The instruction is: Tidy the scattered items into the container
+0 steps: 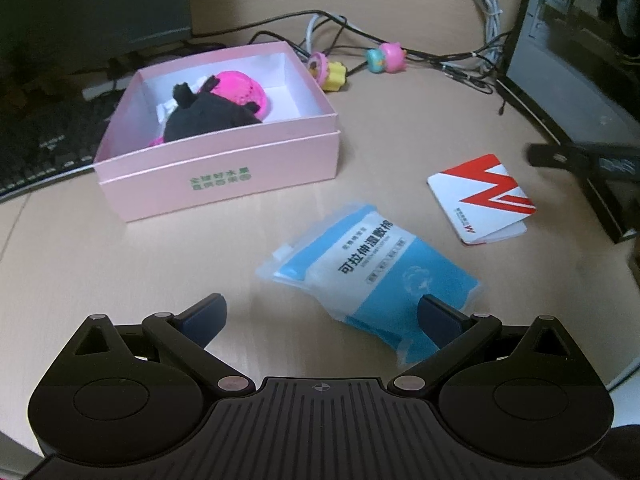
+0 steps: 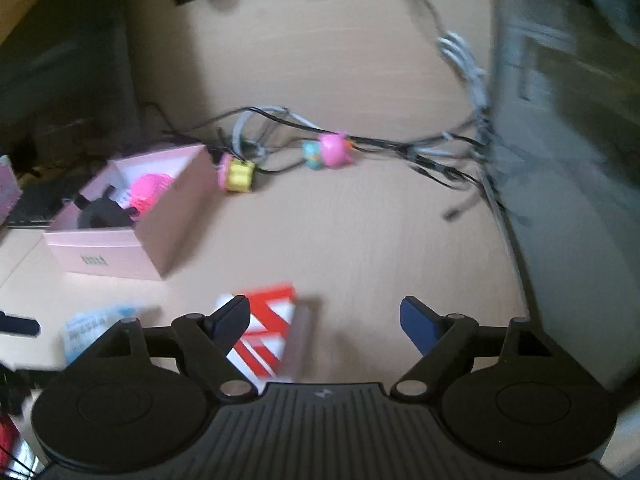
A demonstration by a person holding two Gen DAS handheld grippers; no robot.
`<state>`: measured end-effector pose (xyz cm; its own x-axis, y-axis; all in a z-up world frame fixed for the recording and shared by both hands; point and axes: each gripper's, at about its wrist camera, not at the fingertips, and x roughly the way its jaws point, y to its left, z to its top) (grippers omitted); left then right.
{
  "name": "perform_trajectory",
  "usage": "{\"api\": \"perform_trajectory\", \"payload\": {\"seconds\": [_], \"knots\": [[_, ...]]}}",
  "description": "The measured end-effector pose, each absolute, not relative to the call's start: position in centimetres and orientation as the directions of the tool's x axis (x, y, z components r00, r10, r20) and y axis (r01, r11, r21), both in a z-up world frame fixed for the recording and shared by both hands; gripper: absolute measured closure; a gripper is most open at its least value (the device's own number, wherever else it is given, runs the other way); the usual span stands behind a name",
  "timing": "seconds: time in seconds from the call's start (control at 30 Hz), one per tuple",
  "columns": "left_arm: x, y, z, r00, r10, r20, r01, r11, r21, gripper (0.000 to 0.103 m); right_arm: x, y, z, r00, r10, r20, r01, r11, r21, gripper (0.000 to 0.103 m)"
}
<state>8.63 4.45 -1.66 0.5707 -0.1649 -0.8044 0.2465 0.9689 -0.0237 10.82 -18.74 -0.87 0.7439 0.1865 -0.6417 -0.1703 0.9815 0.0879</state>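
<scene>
While the pink box (image 1: pixel 224 172) holds two plush toys, red-and-white card (image 2: pixel 266 336) lies on desk (image 1: pixel 380 128) beneath right gripper (image 2: pixel 324 324) (jaws wide, empty); blue wipes packet (image 1: pixel 372 280) under left gripper (image 1: pixel 320 316), likewise wide.

One pink box (image 1: pixel 224 168), two soft toys inside it, one black (image 1: pixel 208 116) and one pink (image 1: pixel 240 88), one blue-and-white packet (image 1: pixel 372 276), one red-and-white card pack (image 1: pixel 480 196), three small plastic toys by the cables, yellow (image 1: pixel 336 76), teal (image 1: pixel 376 60), pink (image 1: pixel 394 54).
</scene>
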Motion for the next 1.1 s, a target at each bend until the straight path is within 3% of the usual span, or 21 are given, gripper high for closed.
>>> {"api": "perform_trajectory", "payload": {"seconds": [0.07,0.13,0.17,0.2,0.3,0.77,0.93,1.1], "knots": [[8.6,4.7,-1.4,0.579,-0.149,-0.801,0.234,0.972,-0.011,0.000,12.9,-17.8,-1.8,0.734,0.176,-0.656,-0.194,0.980,0.047,0.023],[8.6,4.9,-1.1,0.585,-0.137,-0.799,0.217,0.976,-0.008,0.000,15.5,-17.0,-3.2,0.709,0.168,-0.685,-0.210,0.977,0.022,0.040],[8.6,5.0,-0.9,0.589,-0.135,-0.797,0.213,0.977,-0.008,0.000,16.6,-16.8,-3.7,0.694,0.160,-0.702,-0.213,0.977,0.012,0.054],[8.5,5.1,-0.7,0.593,-0.134,-0.794,0.211,0.977,-0.007,0.000,17.6,-16.5,-4.3,0.680,0.149,-0.718,-0.217,0.976,-0.003,0.059],[8.4,5.0,-0.5,0.596,-0.137,-0.791,0.217,0.976,-0.006,0.000,19.3,-16.2,-5.5,0.660,0.123,-0.741,-0.237,0.970,-0.050,0.061],[8.7,4.5,-1.6,0.550,-0.186,-0.814,0.282,0.959,-0.028,0.000,9.5,-18.5,-5.3,0.625,0.164,-0.764,-0.239,0.971,0.013,0.059],[8.6,4.7,-1.6,0.550,-0.212,-0.808,0.318,0.948,-0.033,0.000,5.5,-17.8,-4.8,0.635,0.144,-0.759,-0.222,0.975,-0.001,0.049],[8.5,5.1,-1.5,0.546,-0.260,-0.796,0.368,0.928,-0.050,0.000,3.7,-18.9,-2.7,0.691,0.091,-0.717,-0.043,0.995,0.085,0.025]]}}
